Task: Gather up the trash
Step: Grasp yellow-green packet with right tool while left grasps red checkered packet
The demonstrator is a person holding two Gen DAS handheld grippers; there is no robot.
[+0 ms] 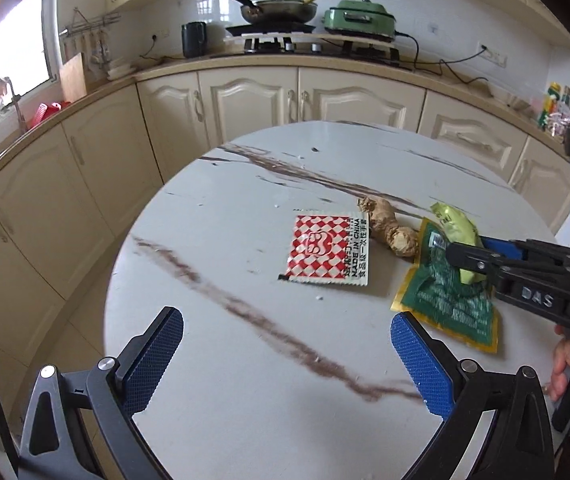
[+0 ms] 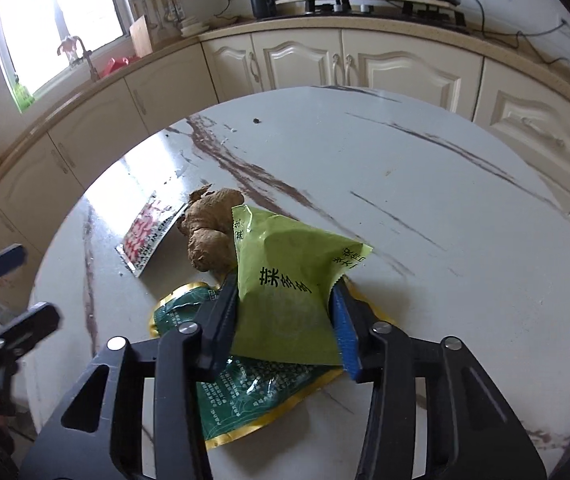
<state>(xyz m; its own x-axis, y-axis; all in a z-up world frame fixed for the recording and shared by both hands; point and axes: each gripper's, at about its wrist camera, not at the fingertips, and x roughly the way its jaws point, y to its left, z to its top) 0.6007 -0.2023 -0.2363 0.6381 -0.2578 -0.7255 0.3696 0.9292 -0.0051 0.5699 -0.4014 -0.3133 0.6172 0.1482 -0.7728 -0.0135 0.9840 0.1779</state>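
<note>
On the round marble table (image 1: 245, 360) lie a red-and-white checked packet (image 1: 327, 254), a piece of ginger (image 1: 389, 228), a dark green packet with a gold edge (image 1: 453, 304) and a light green wrapper (image 1: 459, 232). My right gripper (image 2: 285, 312) is shut on the light green wrapper (image 2: 285, 280), over the dark green packet (image 2: 257, 392), next to the ginger (image 2: 209, 236). The right gripper also shows in the left wrist view (image 1: 465, 258). My left gripper (image 1: 287, 360) is open and empty, near the table's front, short of the checked packet (image 2: 147, 234).
Cream cabinets and a curved counter (image 1: 245, 68) run behind the table. On the counter stand a stove with a frying pan (image 1: 281, 8), a green electric cooker (image 1: 359, 20), a black kettle (image 1: 193, 39) and a sink tap (image 1: 13, 96) by the window.
</note>
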